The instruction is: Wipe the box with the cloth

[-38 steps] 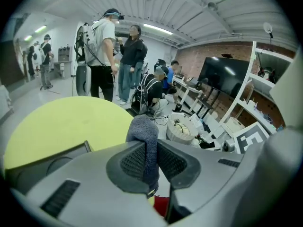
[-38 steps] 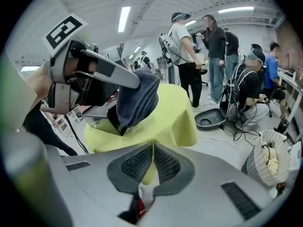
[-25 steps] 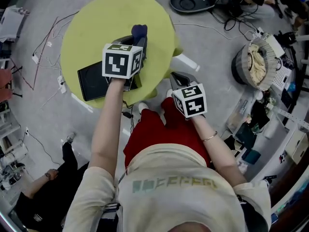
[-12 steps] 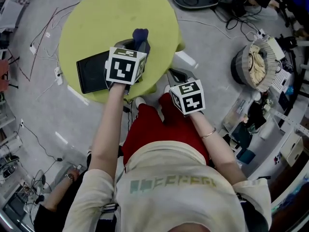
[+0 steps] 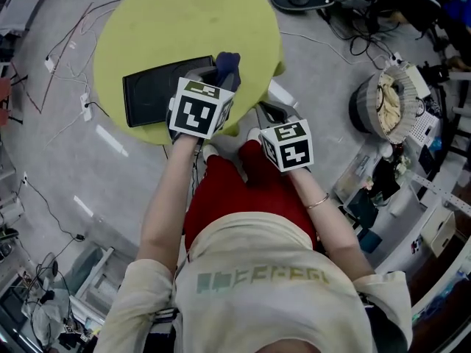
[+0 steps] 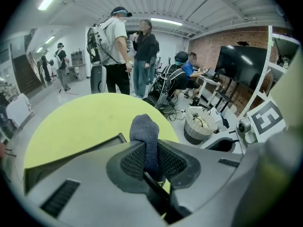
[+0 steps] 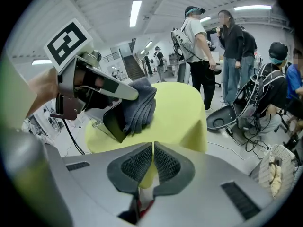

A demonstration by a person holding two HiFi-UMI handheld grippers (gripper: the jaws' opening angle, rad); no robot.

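The box [image 5: 151,94] lies flat near the bench's [image 5: 184,20] front edge, its right end under the cloth [image 6: 144,129] pinched in the left gripper [image 6: 150,161]. Wiping looks in hand, and the next move calls for dragging the cloth across the lid. The right gripper [image 7: 153,162] hangs closed and empty.

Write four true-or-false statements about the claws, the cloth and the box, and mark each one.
1. The left claw is shut on the dark blue-grey cloth. True.
2. The right claw grips the flat black box. False: it is shut on nothing.
3. The box lies on the round yellow-green table. True.
4. The right claw hangs above the table. False: it is beside the table, off its edge.
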